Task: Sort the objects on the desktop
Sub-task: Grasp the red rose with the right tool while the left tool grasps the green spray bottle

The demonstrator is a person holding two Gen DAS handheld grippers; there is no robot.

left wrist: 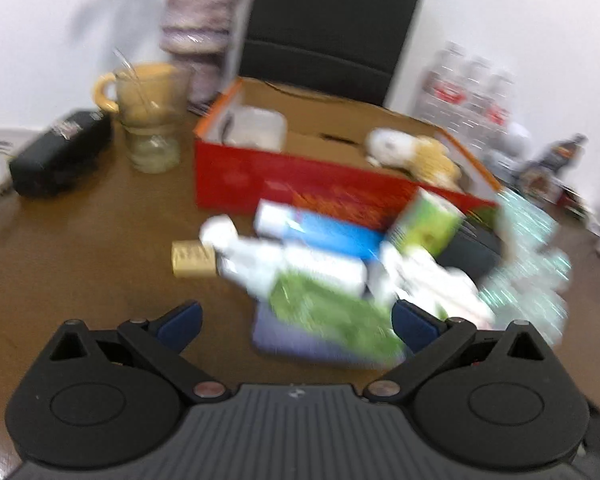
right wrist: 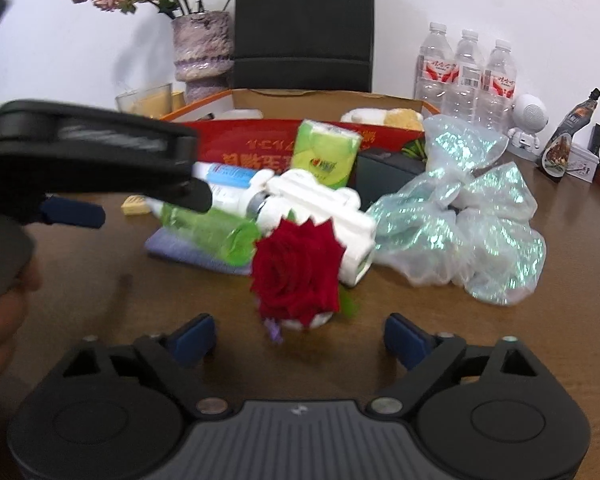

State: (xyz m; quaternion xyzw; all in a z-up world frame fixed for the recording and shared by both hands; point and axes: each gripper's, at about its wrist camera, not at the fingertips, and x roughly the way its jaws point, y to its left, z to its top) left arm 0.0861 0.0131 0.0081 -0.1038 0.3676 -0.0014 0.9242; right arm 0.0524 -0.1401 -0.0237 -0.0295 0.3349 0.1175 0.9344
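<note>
A heap of desktop objects lies on the brown table before an open red cardboard box [left wrist: 236,176]: a green bottle [left wrist: 320,308], a blue-and-white tube box [left wrist: 324,232], a green tissue pack [left wrist: 428,220], a purple cloth [left wrist: 284,340] and a crinkled plastic bag [left wrist: 528,264]. My left gripper [left wrist: 296,326] is open just short of the bottle, and this view is blurred. A red rose [right wrist: 296,268] stands on the table just ahead of my open right gripper [right wrist: 298,338]. Nothing sits between either pair of fingers.
Inside the box [right wrist: 380,100] are a white container [left wrist: 256,126] and a plush toy [left wrist: 412,152]. At the left are a yellow mug [left wrist: 140,88], a glass [left wrist: 154,148], a black case [left wrist: 60,152] and a vase [right wrist: 202,46]. Water bottles [right wrist: 466,76] and a black chair [right wrist: 304,24] stand behind. A hand [right wrist: 4,312] holds the left tool.
</note>
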